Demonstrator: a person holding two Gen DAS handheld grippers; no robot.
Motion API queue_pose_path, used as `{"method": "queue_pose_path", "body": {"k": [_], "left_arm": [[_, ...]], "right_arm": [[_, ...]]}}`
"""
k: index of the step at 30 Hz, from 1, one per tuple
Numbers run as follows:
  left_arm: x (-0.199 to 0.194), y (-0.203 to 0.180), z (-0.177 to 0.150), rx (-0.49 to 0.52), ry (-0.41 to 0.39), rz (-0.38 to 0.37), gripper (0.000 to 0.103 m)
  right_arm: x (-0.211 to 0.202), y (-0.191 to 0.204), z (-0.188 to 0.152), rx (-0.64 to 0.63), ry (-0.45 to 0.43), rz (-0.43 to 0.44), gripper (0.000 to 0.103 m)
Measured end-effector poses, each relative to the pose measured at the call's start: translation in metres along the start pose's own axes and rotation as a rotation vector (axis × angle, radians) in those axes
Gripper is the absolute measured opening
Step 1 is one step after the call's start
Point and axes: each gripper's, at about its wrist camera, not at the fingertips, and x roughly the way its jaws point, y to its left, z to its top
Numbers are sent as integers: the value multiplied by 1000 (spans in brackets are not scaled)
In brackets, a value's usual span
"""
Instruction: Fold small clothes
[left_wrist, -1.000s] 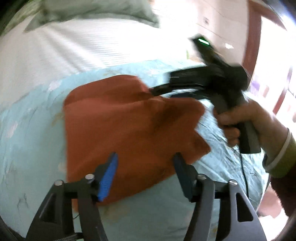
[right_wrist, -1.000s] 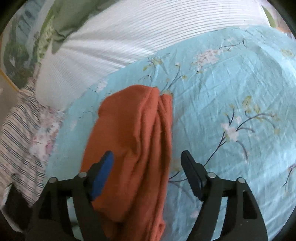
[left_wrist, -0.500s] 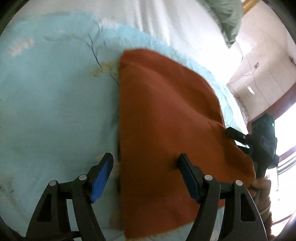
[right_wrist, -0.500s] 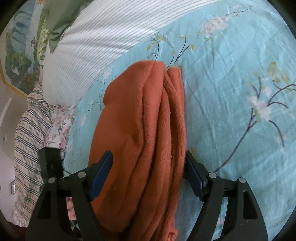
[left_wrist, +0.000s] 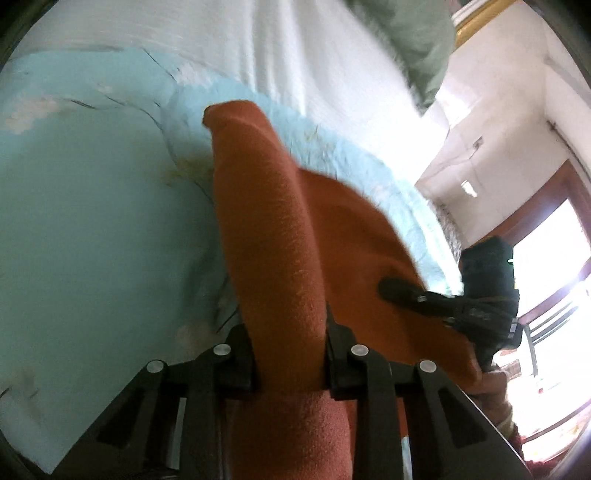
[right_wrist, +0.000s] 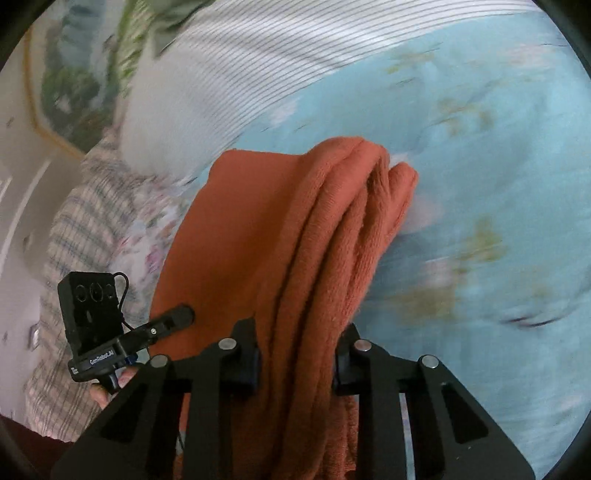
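Showing bunched folds, right gripper view; left gripper view, one ridge of orange cloth.

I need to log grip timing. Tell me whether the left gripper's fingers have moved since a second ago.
Yes. The left gripper has closed: its fingers, earlier spread wide over the cloth, now pinch a raised fold of it above the blue sheet.

each wrist view looks along its own fingers, very close. both share the rust-orange terry cloth — from opposite ends.
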Motion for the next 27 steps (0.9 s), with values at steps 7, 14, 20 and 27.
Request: {"method": "queue_pose_path", "body": {"k": [7, 14, 20, 27], "left_arm": [[-106, 54, -37, -60, -90, 93, 27], [-157, 111, -75, -183, -138, 148, 27], [-145, 124, -92, -203, -128, 166, 29], [-138, 134, -95, -242, -102, 259, 55]], "right_arm": [[81, 63, -26, -77, 96, 128, 28], [121, 79, -44, -95, 150, 132, 27], [127, 71, -50, -82, 161, 91, 29], [112, 77, -51, -102, 121, -36, 54]]}}
